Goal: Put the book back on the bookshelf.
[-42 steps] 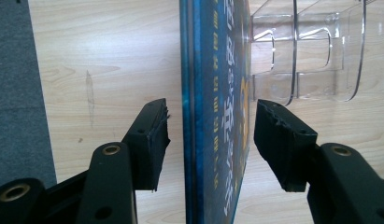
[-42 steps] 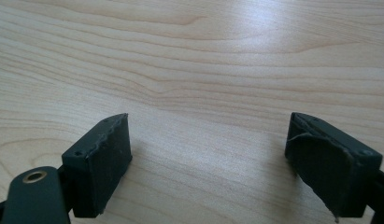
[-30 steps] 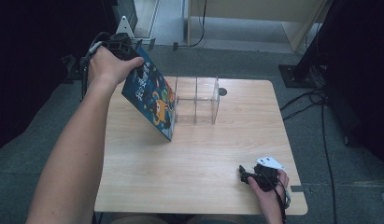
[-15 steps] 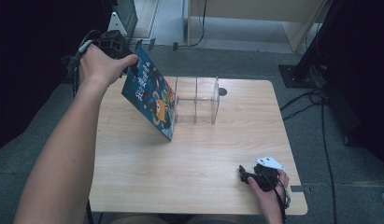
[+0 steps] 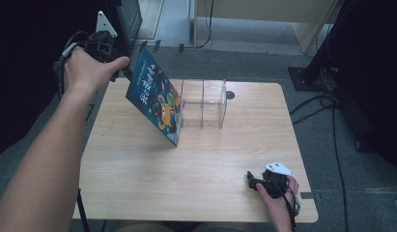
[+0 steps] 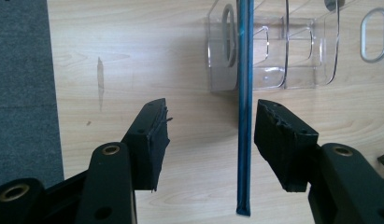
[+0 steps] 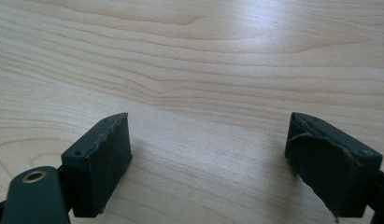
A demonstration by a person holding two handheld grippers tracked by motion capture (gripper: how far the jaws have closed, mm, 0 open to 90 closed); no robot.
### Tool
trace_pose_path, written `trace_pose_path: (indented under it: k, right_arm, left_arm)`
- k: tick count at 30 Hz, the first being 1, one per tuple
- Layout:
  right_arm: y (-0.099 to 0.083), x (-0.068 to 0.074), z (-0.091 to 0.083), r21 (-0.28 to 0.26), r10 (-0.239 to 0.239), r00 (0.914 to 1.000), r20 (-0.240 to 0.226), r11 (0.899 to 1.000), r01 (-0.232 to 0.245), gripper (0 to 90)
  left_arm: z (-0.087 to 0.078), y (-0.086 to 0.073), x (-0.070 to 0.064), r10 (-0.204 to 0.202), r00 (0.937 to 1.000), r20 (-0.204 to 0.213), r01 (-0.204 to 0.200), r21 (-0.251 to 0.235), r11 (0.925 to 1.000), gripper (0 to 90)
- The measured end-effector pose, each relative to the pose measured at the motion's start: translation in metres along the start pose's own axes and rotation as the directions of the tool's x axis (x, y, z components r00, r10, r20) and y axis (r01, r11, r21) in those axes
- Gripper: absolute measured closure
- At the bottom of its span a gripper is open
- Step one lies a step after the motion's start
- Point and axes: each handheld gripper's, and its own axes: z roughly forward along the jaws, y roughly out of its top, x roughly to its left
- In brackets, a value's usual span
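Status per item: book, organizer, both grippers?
book: on edge, tilted, leaning on the organizer, not gripped
organizer: upright on table, compartments empty
left gripper: open, jaws either side of book's edge
right gripper: open, empty, low over table

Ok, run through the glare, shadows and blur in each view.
High view: dark surroundings, soft overall, book cover readable. Left gripper view: sharp, shine on the clear organizer, faint shadow beside the book's edge. Right gripper view: bright sheen across the table, tool tips crisp.
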Motion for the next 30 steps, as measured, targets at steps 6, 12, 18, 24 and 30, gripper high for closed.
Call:
trace_pose_path:
  k: [6, 12, 18, 24, 30]
  right_arm:
    - [0.0, 0.0, 0.0, 0.0, -0.001, 1.0, 0.0, 1.0, 0.001, 14.1]
    - [0.0, 0.0, 0.0, 0.0, -0.002, 1.0, 0.0, 1.0, 0.002, 14.1]
    - [0.0, 0.0, 0.0, 0.0, -0.003, 1.0, 0.0, 1.0, 0.003, 14.1]
    - [0.0, 0.0, 0.0, 0.0, -0.002, 1.0, 0.001, 1.0, 0.002, 14.1]
    - [0.0, 0.0, 0.0, 0.0, -0.002, 1.0, 0.001, 1.0, 0.002, 14.1]
  left_arm:
    - [-0.009, -0.009, 0.005, 0.006, 1.0, 0.006, -0.006, -0.002, 1.0, 44.9]
    - [-0.016, -0.017, 0.011, 0.011, 0.9999, 0.012, -0.011, -0.004, 0.9999, 44.7]
    - [-0.017, -0.026, 0.023, 0.001, 0.9999, 0.015, -0.001, 0.006, 1.0, 44.8]
    - [-0.015, -0.035, 0.039, -0.015, 0.9998, 0.013, 0.015, 0.004, 0.9999, 43.7]
    - [-0.009, -0.044, 0.051, -0.034, 0.9994, 0.002, 0.034, 0.011, 0.9994, 35.4]
